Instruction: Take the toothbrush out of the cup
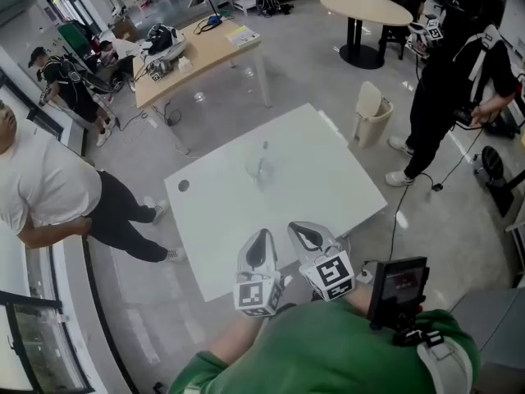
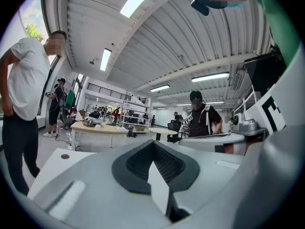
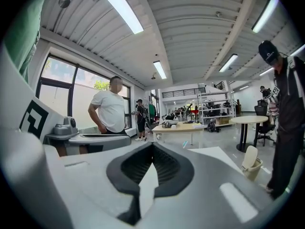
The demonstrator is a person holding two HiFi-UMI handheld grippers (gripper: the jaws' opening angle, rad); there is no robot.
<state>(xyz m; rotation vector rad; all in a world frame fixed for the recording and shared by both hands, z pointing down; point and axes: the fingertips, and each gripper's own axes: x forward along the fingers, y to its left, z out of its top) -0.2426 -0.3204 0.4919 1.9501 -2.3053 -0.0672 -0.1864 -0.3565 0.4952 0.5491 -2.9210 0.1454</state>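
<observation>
A clear cup (image 1: 257, 171) stands near the middle of the white table (image 1: 328, 179). A thin toothbrush (image 1: 263, 155) stands upright in it. Both of my grippers are held low by the table's near edge, well short of the cup. The left gripper (image 1: 263, 235) has its jaws together with nothing between them, and the right gripper (image 1: 300, 227) beside it is the same. In the left gripper view the left gripper (image 2: 153, 142) points up and away over the table, showing its dark pads closed. The right gripper view shows the right gripper (image 3: 152, 145) closed too. Neither gripper view shows the cup clearly.
A person in a white shirt (image 1: 45, 189) stands left of the table and a person in black (image 1: 451, 80) at the right. A beige bin (image 1: 371, 113) sits past the table's far right corner. A wooden table (image 1: 197, 52) and a round table (image 1: 365, 6) stand farther back.
</observation>
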